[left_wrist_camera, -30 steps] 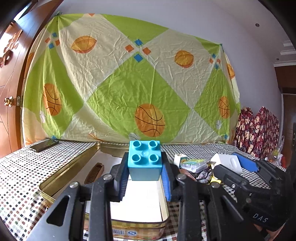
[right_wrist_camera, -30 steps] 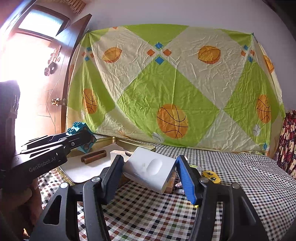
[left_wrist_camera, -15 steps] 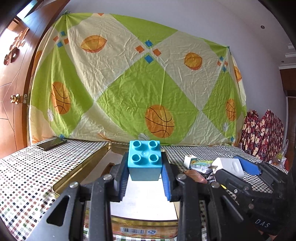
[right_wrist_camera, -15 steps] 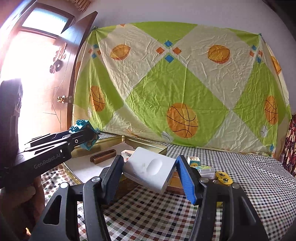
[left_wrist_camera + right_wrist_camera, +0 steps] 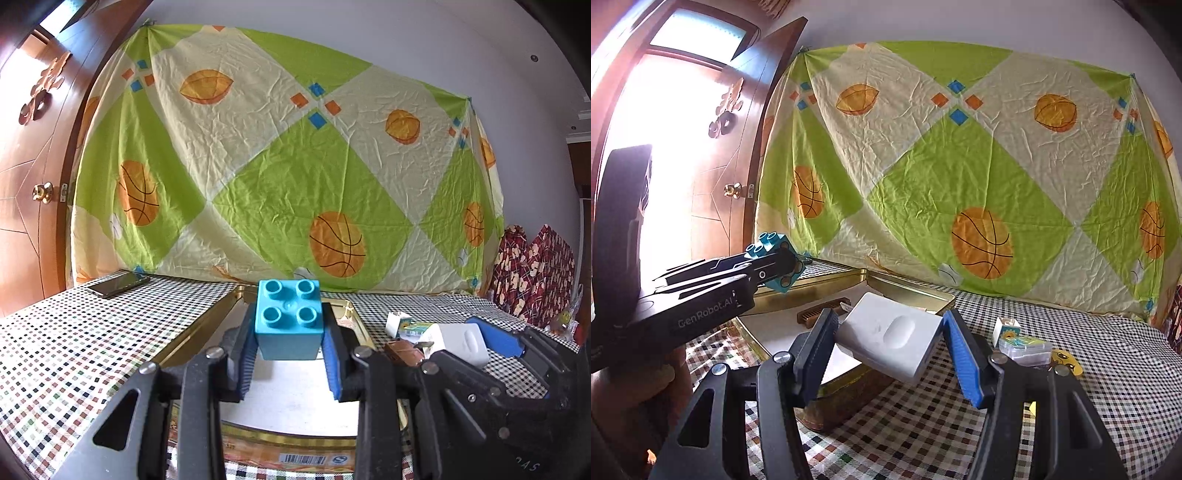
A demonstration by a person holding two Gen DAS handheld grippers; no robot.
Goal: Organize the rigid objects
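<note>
**Inspector:** Report what has changed over the last second.

**Operator:** My left gripper [image 5: 289, 341] rises. The gold rectangular metal tin [image 5: 192, 334] sits lower and fills less of the left wrist view than a second ago; more of the checked desk [image 5: 74, 343] shows. The grasp itself is unchanged: jaws closed on the turquoise four-stud plastic building brick [image 5: 288, 318], studs up, carried above the tin's white lining. My right gripper [image 5: 886, 345] moves likewise; its jaws remain clamped on the white rectangular plastic charger block [image 5: 892, 341], tilted, above the tin's near right corner.

**Inspector:** Meaning for the task?

**Operator:** In my judgement both items are in transit and neither is deposited. Rising rather than descending suggests the placement is not yet committed.

**Inspector:** Count.

**Operator:** Grippers, two, each loaded. Tins, one, open. Inside it, one brown wooden comb [image 5: 822, 314]; something small lies beside it that I cannot identify. Loose on the desk to the right: one small white printed cube [image 5: 1007, 329], one clear plastic case [image 5: 1026, 345], one yellow face-printed disc [image 5: 1065, 363]. One brown item [image 5: 404, 352] beside the tin, identity unclear. One black phone [image 5: 118, 284] at the far left, well apart.
</note>
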